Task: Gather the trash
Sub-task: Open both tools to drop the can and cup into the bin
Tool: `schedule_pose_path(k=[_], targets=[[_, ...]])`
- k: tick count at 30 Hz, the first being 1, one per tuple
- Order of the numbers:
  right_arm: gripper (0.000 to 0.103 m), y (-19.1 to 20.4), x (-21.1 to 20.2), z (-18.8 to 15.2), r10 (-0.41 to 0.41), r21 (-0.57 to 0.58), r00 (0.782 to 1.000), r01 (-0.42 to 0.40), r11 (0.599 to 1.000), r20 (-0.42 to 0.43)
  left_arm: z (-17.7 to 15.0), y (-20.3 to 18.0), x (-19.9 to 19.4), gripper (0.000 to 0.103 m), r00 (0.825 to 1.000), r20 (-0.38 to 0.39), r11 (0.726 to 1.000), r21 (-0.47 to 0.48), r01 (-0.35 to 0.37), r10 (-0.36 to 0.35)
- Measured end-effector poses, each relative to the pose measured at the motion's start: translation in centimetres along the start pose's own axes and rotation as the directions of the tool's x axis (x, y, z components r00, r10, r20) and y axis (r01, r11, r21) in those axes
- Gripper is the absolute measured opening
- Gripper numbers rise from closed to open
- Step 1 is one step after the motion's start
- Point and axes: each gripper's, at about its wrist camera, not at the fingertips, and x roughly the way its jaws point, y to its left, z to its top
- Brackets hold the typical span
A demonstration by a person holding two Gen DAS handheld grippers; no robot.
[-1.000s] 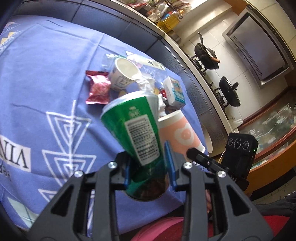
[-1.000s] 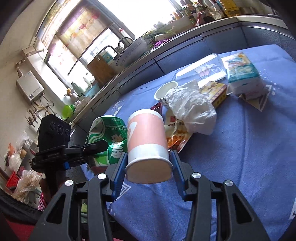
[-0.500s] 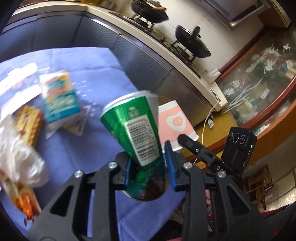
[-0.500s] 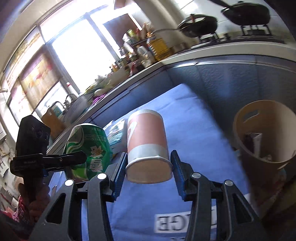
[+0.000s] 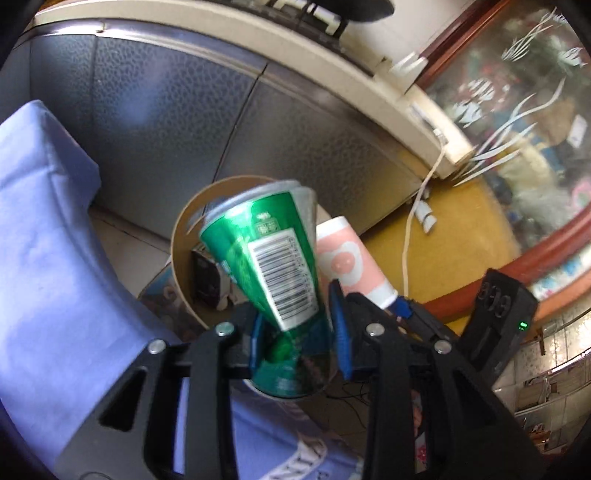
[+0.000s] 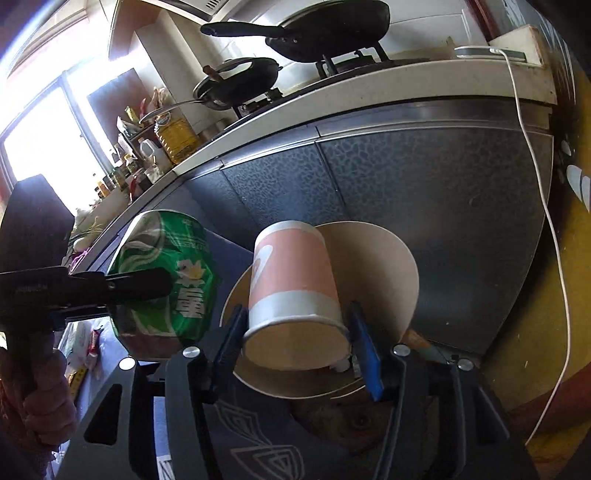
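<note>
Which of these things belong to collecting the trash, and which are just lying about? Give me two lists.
For the job:
- green can
- pink paper cup
- waste bin, just behind both

Just lying about:
- frying pans on the stove
- oil bottle on the counter
- white cable hanging from the counter
- blue tablecloth

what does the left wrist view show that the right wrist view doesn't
Only left wrist: the barcode on the green can, and a glass cabinet. Only right wrist: pans on the stove, an oil bottle, a bright window. Both: the green can, the pink cup, the tan bin, a white cable.
</note>
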Motion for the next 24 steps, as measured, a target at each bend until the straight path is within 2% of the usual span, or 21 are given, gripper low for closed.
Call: schedule_pose_path(k=[2, 4, 5, 8, 12, 14, 17, 21, 24], targets=[[0.066, -0.6, 0.6, -0.1, -0.012, 0.014, 1.0, 0.012, 1.0, 0.004, 0.4, 0.0, 2.1, 0.03, 0.999, -0.026, 0.999, -0.005, -0.038, 0.038], [0.077, -1.1, 1.0, -0.2, -0.024, 0.026, 1.0, 0.023, 0.999, 0.012, 0.8, 0.4, 3.7, 0.042, 0.997, -0.054, 0.997, -0.031, -0.065, 0.063], [0.078, -1.3, 1.0, -0.2, -0.027, 0.031, 0.999, 0.026, 0.999, 0.021, 0.9, 0.6, 4.2, 0.048, 0.996, -0.063, 0.996, -0.049, -0.074, 0.071], [0.078, -1.5, 0.5, -0.2, -0.032, 0.042, 0.998, 0.03, 0.999, 0.049, 1.2, 0.5, 4.5, 0.051, 0.995, -0.056, 0.994, -0.058, -0.089, 0.086], [0.078, -1.7, -1.0, -0.3, -0.025, 0.075, 0.996, 0.019, 0.997, 0.085, 0.9, -0.4, 3.0, 0.052, 0.995, -0.014, 0.994, -0.045, -0.099, 0.098], [0.078, -1.7, -1.9, -0.5, -0.016, 0.091, 0.995, 0.006, 0.996, 0.102, 0.3, -1.0, 1.5, 0.052, 0.995, 0.026, 0.995, -0.03, -0.094, 0.095], [0.078, -0.7, -3.3, -0.9, 0.016, 0.103, 0.992, -0.029, 0.994, 0.127, -1.6, -2.3, -1.3, 0.052, 0.988, 0.091, 0.992, 0.008, -0.126, 0.125], [0.078, 2.3, -3.9, -1.1, 0.084, 0.081, 0.99, -0.094, 0.992, 0.115, -5.6, -2.3, -5.9, 0.052, 0.962, 0.178, 0.977, 0.014, -0.212, 0.206], [0.078, 5.9, -4.0, -2.2, 0.146, 0.026, 0.987, -0.148, 0.989, 0.072, -9.7, -0.5, -9.9, 0.052, 0.924, 0.228, 0.952, -0.044, -0.304, 0.306]])
